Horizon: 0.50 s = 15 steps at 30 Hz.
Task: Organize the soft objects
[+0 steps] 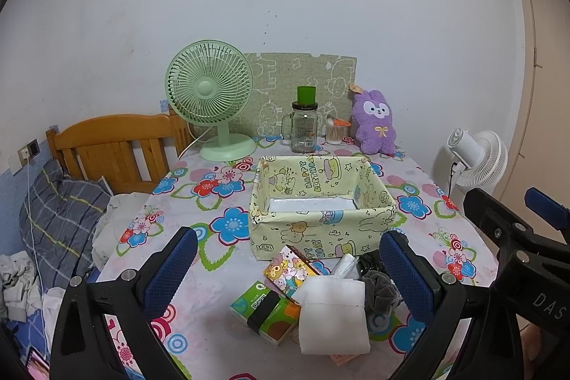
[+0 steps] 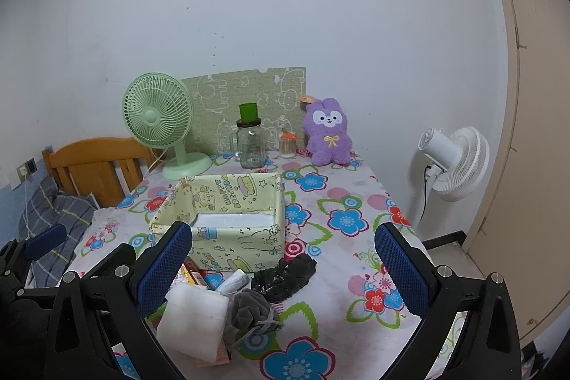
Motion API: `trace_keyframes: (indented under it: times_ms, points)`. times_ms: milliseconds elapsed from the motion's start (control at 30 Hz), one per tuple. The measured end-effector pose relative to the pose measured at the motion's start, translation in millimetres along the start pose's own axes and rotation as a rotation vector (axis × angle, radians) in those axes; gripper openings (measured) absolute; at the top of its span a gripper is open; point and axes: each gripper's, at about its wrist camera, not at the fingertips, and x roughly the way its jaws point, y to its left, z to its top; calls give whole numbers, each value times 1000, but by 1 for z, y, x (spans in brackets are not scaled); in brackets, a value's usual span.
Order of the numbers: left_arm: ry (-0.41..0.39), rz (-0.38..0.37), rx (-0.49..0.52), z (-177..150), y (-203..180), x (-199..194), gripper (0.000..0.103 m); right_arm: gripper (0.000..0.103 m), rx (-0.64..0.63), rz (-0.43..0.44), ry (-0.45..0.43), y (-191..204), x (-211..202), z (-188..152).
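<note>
1. Left wrist view: a pile of soft items is seen on the flowered tablecloth, just in front of the yellow fabric box. A folded white cloth lies at the front of the pile, with a green tissue pack touching its left side and a cartoon-printed pack behind that.
2. A grey scrunchie is seen just right of the white cloth, and a crumpled black bag lies behind it, against the box's near right corner in the right wrist view.
3. The box is shown open at the top, with only its white bottom visible inside.
4. The left gripper is held above the pile, its blue-padded fingers spread wide apart on either side of it, and nothing is gripped.
5. The right gripper is held to the right of the left one, its fingers likewise spread wide with nothing between them.
6. At the back of the table a green desk fan, a glass jar with a green lid, a cotton-swab holder and a purple plush rabbit are lined up along the wall.
7. A white floor fan is seen off the table's right side, and a wooden headboard and a plaid pillow off its left.
</note>
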Motion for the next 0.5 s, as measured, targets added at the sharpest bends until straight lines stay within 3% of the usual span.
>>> trace_keyframes:
  times_ms: [500]
  points:
    - [19,13,6,-8,-7,11,99,103,-3,20,23,7,12,-11]
